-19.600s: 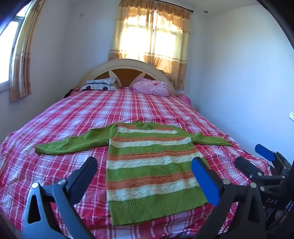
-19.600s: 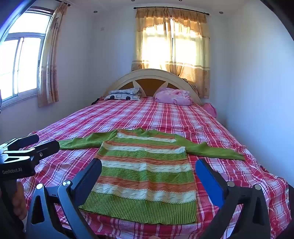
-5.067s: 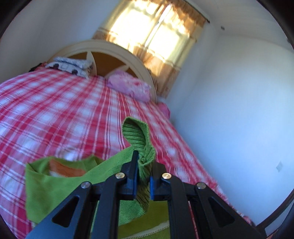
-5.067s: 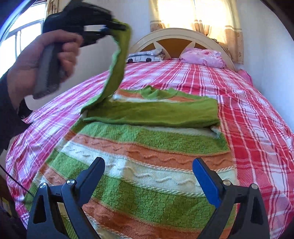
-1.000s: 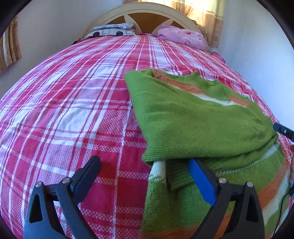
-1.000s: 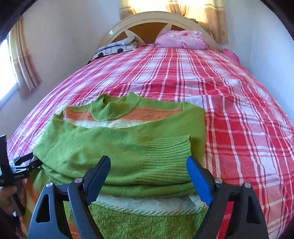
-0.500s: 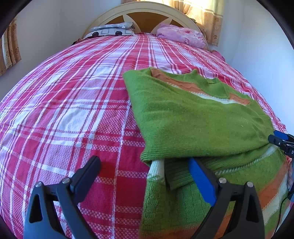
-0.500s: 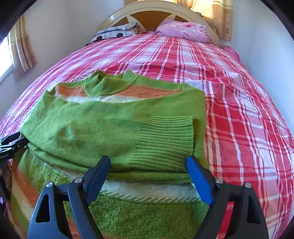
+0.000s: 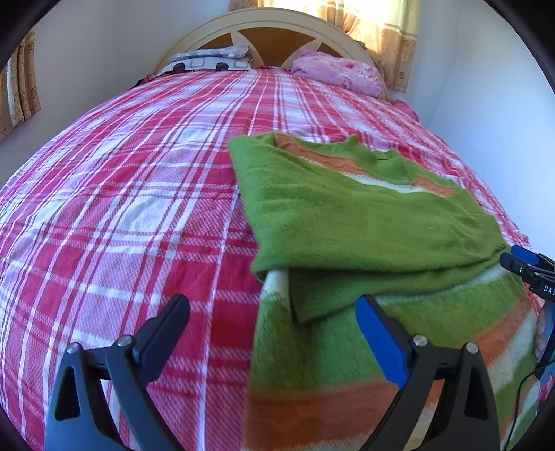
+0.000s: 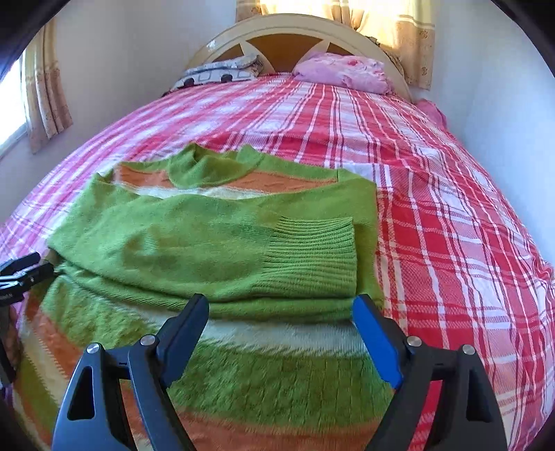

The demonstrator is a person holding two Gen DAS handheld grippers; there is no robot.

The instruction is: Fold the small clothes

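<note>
So the striped sweater (image 10: 242, 243) is lying flat on the red plaid bedspread (image 9: 121, 208), and both sleeves are folded in across the chest. The ribbed cuff (image 10: 312, 256) of the top sleeve sits right in front of the right gripper (image 10: 281, 322), just beyond its fingertips. That gripper's tongs are spread wide apart, holding nothing, hovering over the white and green stripes just below the folded sleeves. Its blue pad is near the sweater's right edge.

The left gripper (image 9: 274, 326) is over on the other side of the sweater. Its tongs are wide apart too, also empty. The black finger hangs over bare bedspread, the blue one over the sweater's body, so the garment's left edge runs between them. The other sleeve's cuff end (image 9: 319, 298) pokes out from under the fold just ahead of the blue finger.

Each camera catches the tip of the opposite tool at the far edge of the sweater, close to where the sleeves fold over.

Way past both tongs, at the headboard (image 10: 295, 31), there's a pink pillow (image 10: 343, 71) and a patterned grey one (image 10: 222, 71).
</note>
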